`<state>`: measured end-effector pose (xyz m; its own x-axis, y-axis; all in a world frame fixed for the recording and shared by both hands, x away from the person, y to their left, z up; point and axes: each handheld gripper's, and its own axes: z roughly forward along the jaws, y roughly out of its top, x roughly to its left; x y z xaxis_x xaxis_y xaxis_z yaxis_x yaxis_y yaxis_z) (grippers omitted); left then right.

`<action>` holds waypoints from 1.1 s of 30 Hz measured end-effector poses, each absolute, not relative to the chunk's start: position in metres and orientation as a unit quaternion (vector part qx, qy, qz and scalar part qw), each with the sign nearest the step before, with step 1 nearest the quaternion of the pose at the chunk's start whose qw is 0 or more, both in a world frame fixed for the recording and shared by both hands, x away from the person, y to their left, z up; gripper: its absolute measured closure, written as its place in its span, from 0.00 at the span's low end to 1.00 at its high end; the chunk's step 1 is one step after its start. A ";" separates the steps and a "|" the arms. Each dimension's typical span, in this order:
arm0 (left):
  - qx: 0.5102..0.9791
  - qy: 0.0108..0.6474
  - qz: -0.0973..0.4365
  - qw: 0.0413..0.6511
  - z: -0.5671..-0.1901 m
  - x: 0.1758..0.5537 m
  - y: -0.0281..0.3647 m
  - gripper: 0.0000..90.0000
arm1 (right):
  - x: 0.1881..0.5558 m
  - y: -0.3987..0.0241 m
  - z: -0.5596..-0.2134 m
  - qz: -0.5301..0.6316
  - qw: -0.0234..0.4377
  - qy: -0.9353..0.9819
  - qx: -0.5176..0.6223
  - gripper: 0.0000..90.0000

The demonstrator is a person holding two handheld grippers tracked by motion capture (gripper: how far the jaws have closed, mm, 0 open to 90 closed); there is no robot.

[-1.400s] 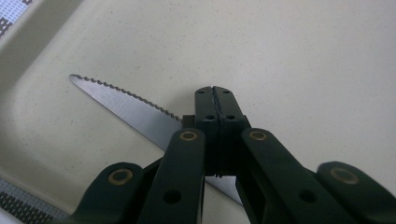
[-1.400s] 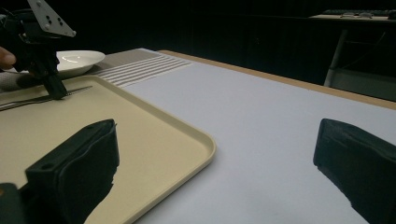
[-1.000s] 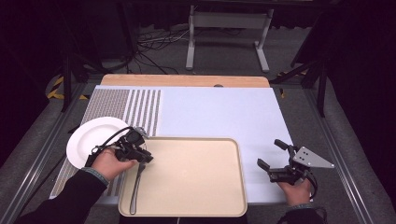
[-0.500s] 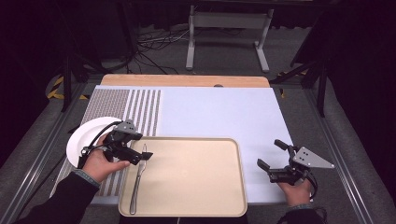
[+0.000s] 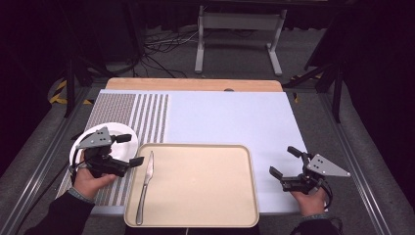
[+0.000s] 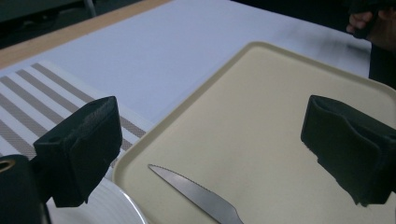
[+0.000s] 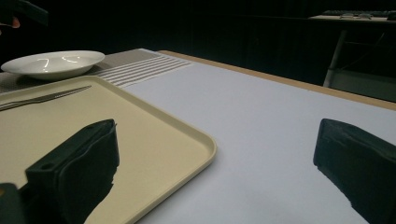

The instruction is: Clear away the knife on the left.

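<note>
Nearest the person, along the left edge of the beige tray (image 5: pixel 195 215), lies a table knife (image 5: pixel 145 188), all silvery metal, its handle toward the near rim and its blade pointing away toward the far side of the table. Seen up close in the left gripper view, the blade (image 6: pixel 194 191) is slim, tapers to a rounded tip and carries fine serrations along one edge; it rests flat on the tray's smooth floor, just inside the rounded corner. No jaw touches it. Just to its left, the left gripper (image 5: pixel 128 149) hangs over the near edge of the white plate (image 5: pixel 117 129) and the striped placemat (image 5: pixel 142 110); its jaws have just been opening and now stand wide apart with nothing between them, the knife free on the tray beside it. At the right of the table, well apart from the knife, the right gripper (image 5: pixel 285 160) is held over the pale blue-white mat (image 5: pixel 225 117) beside the tray's right rim, its jaws likewise spread and empty. Farther off, the mat runs to a strip of bare wooden tabletop (image 5: pixel 195 84) at the far edge.
</note>
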<state>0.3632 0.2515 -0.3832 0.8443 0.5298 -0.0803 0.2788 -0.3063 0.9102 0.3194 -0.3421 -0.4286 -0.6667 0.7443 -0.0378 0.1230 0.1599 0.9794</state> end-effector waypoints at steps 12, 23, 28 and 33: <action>0.767 0.292 0.125 0.557 -0.403 0.350 0.283 0.05 | 0.318 -0.341 -0.429 0.576 0.271 0.709 0.305 0.01; 0.753 0.332 0.146 0.548 -0.426 0.337 0.315 0.06 | 0.316 -0.344 -0.430 0.586 0.263 0.699 0.314 0.01; 0.758 0.343 0.139 0.538 -0.429 0.339 0.317 0.06 | 0.316 -0.345 -0.430 0.587 0.263 0.698 0.315 0.01; 0.757 0.346 0.130 0.538 -0.430 0.340 0.317 0.09 | 0.316 -0.345 -0.429 0.587 0.265 0.697 0.315 0.01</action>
<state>0.3396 0.3167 -0.4297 0.7272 0.6639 -0.1745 0.3830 -0.1814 0.9058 0.3156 -0.3455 -0.4295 -0.6619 0.7496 0.0008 0.1281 0.1121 0.9854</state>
